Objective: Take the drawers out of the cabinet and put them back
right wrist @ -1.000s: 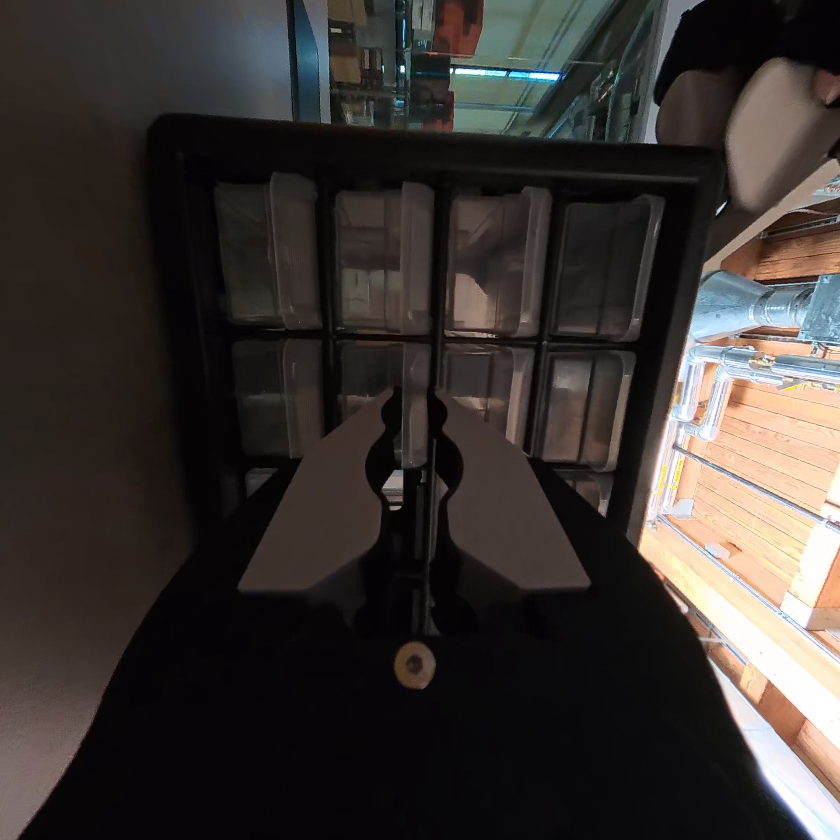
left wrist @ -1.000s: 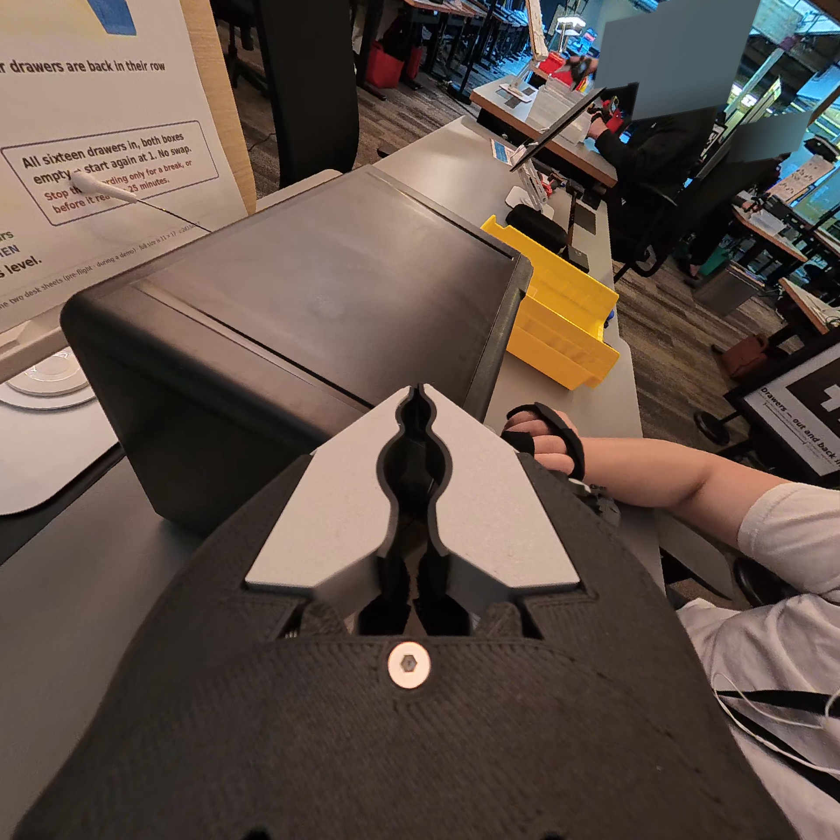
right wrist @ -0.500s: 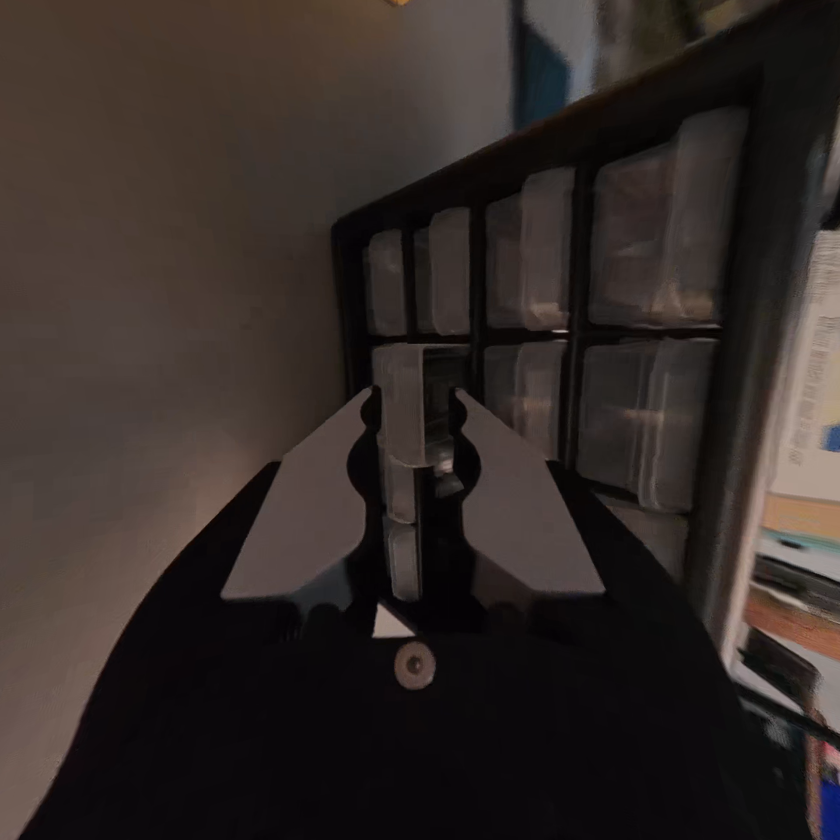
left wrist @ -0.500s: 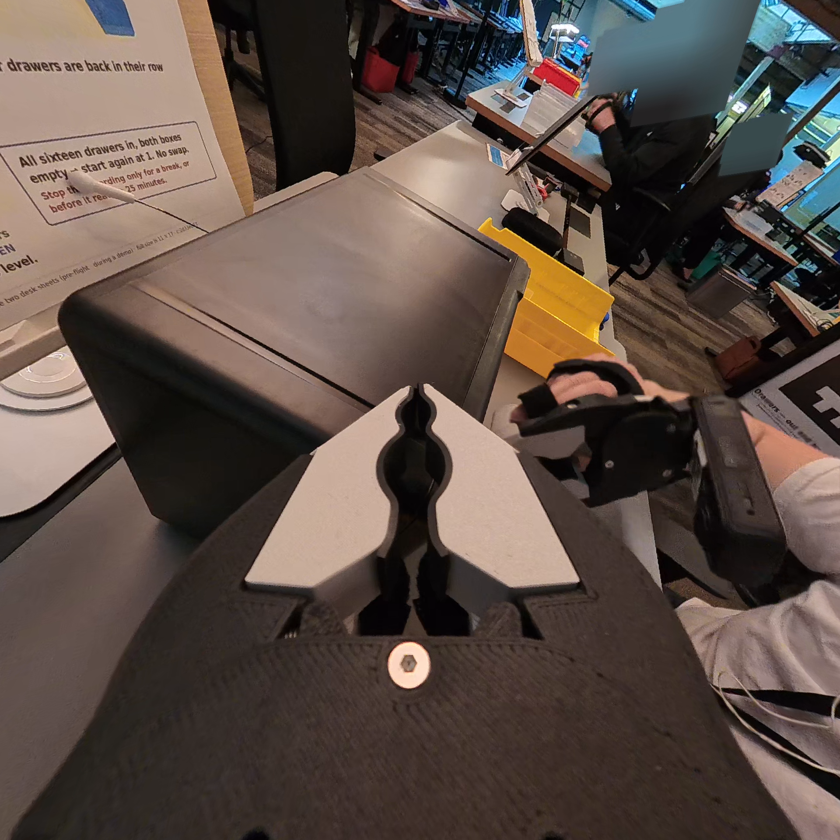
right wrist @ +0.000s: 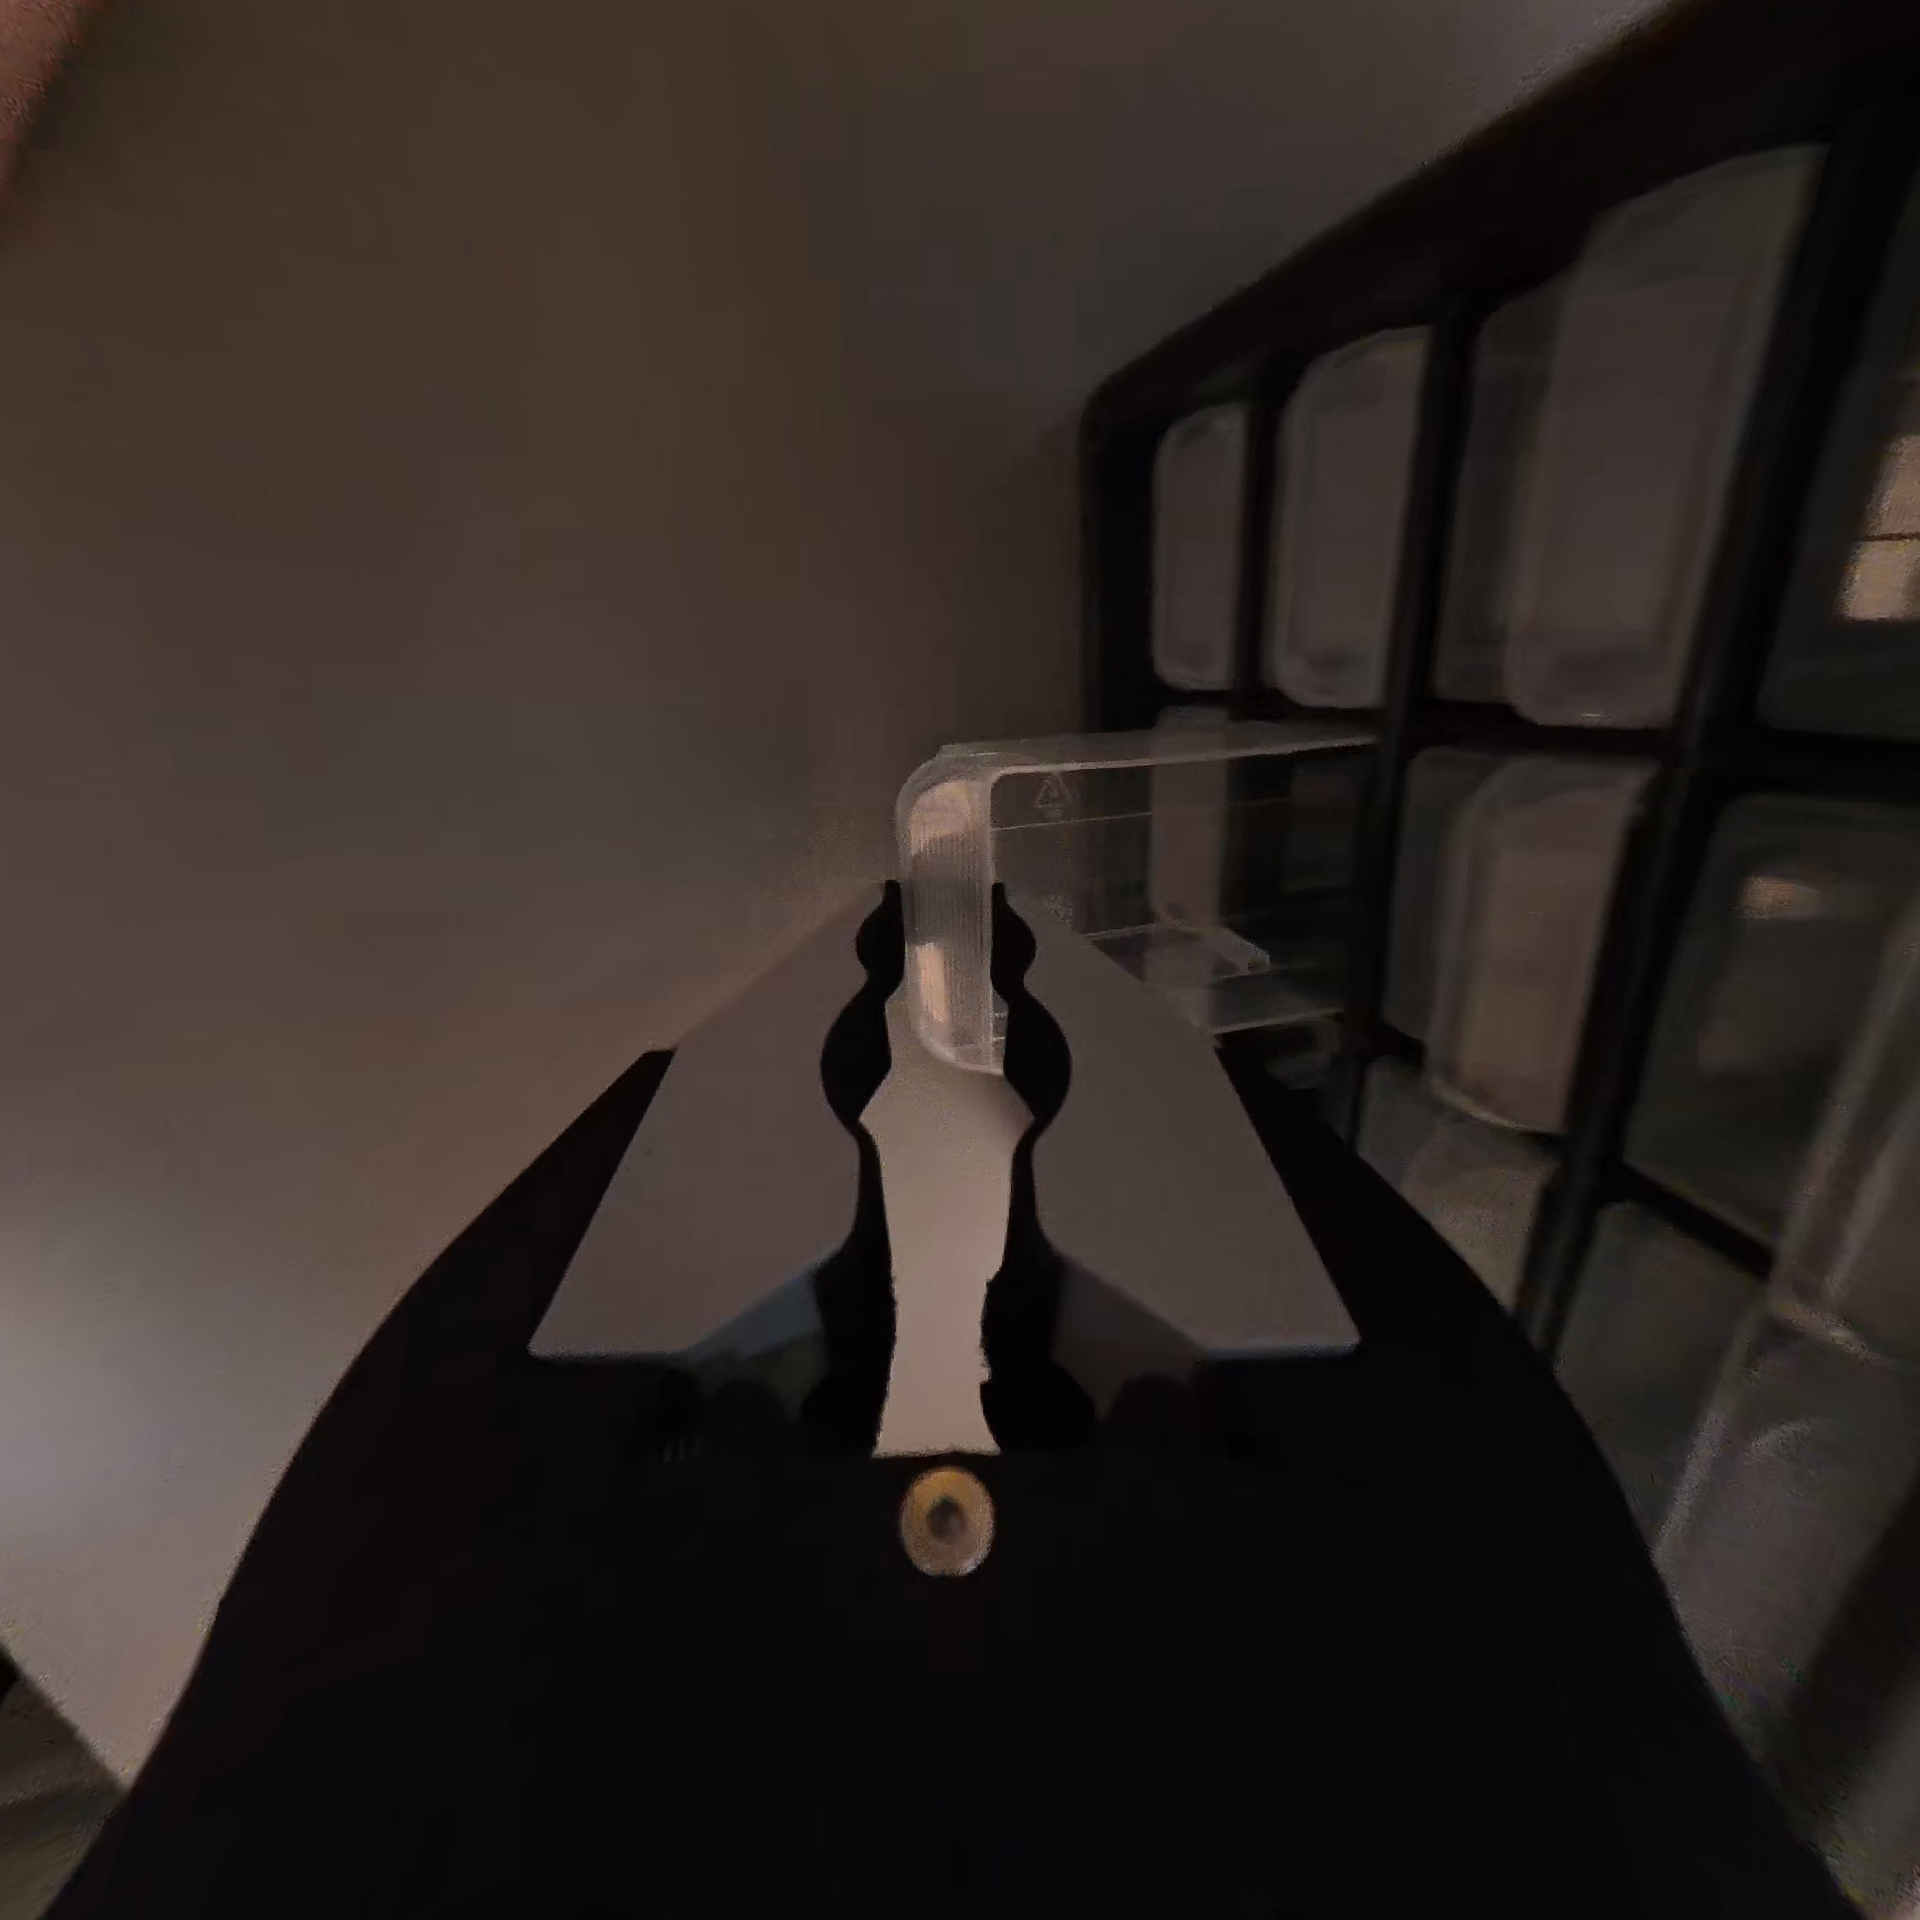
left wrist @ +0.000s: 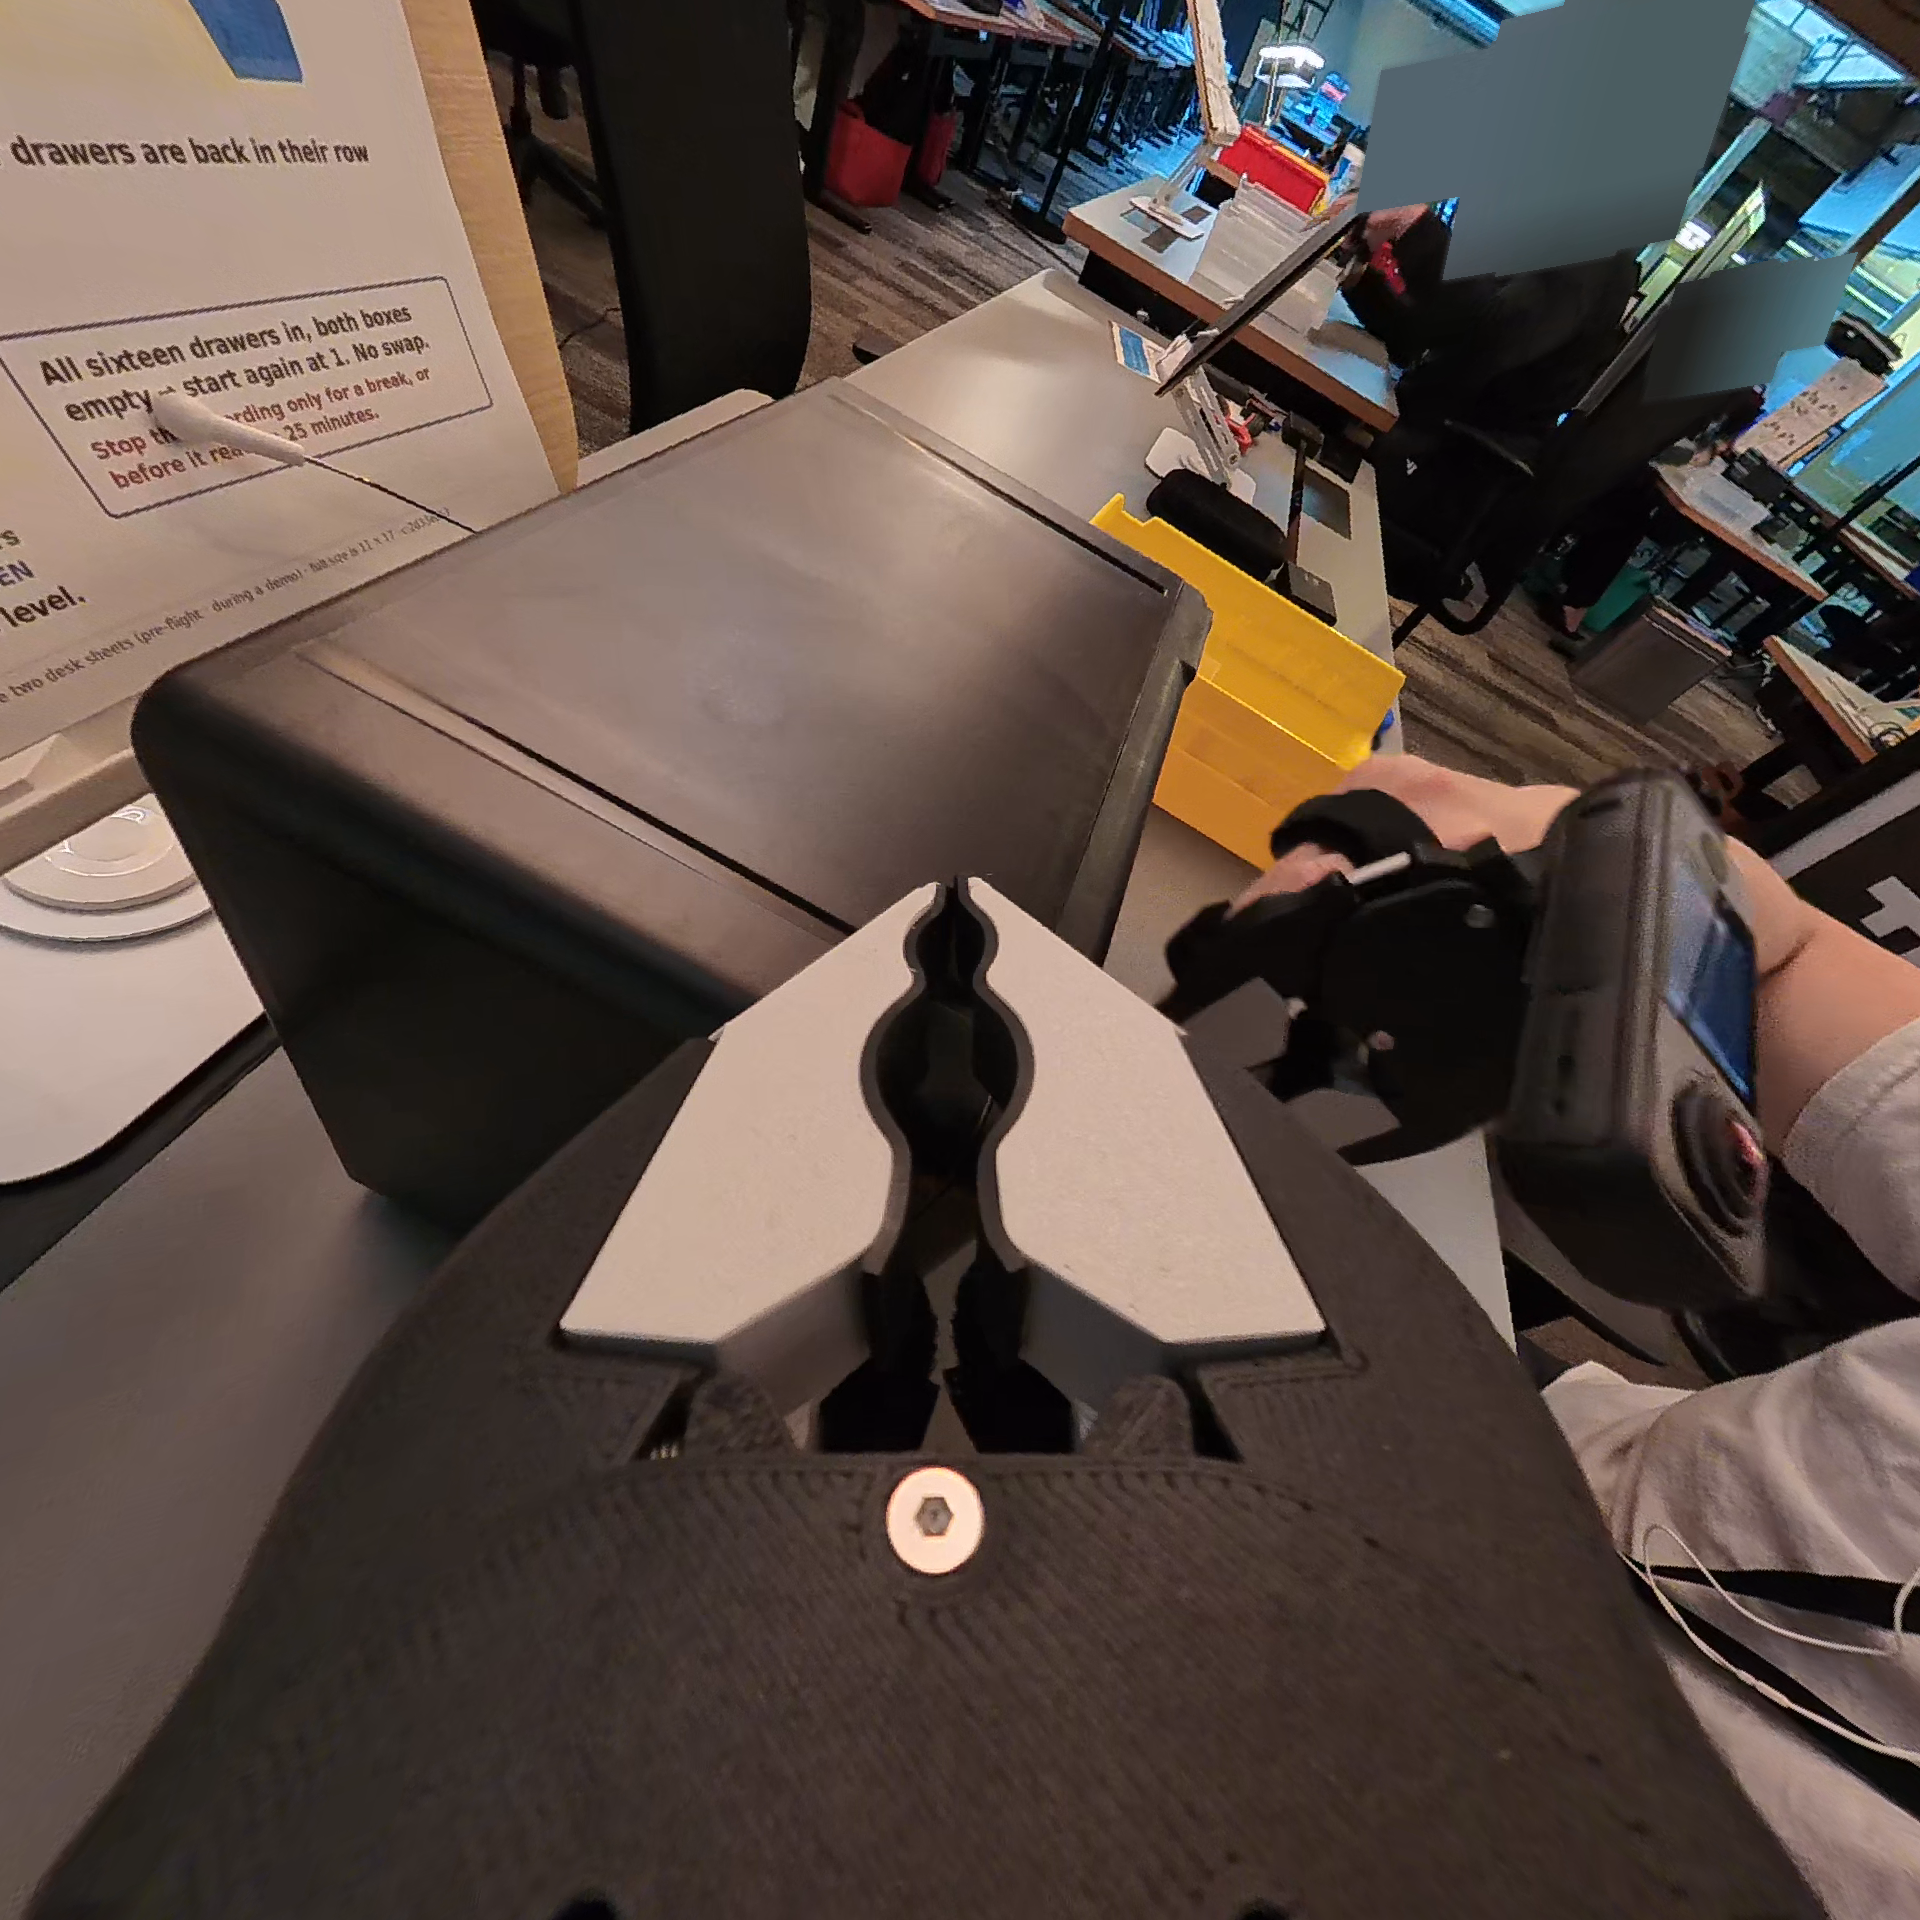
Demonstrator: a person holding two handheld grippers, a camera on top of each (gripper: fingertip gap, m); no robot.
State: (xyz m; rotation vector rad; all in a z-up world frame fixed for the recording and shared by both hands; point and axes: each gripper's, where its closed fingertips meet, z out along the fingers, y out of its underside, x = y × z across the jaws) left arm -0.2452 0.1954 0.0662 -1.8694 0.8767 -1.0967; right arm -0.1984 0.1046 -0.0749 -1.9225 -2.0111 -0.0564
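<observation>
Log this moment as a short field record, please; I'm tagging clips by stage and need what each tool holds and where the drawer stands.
stage: pulling one drawer out
right tool: shut on the front lip of a clear drawer
drawer position: partly slid out of the black cabinet, rear end at its slot
other drawers: those in view sit in their slots
left tool: shut, holds nothing, over the cabinet's top rear edge
beside cabinet: yellow bin

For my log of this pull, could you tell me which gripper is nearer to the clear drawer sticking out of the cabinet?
Right. The right gripper is shut on the clear drawer's front lip. The left gripper is shut and empty, above the cabinet's top, away from its drawer face.
</observation>
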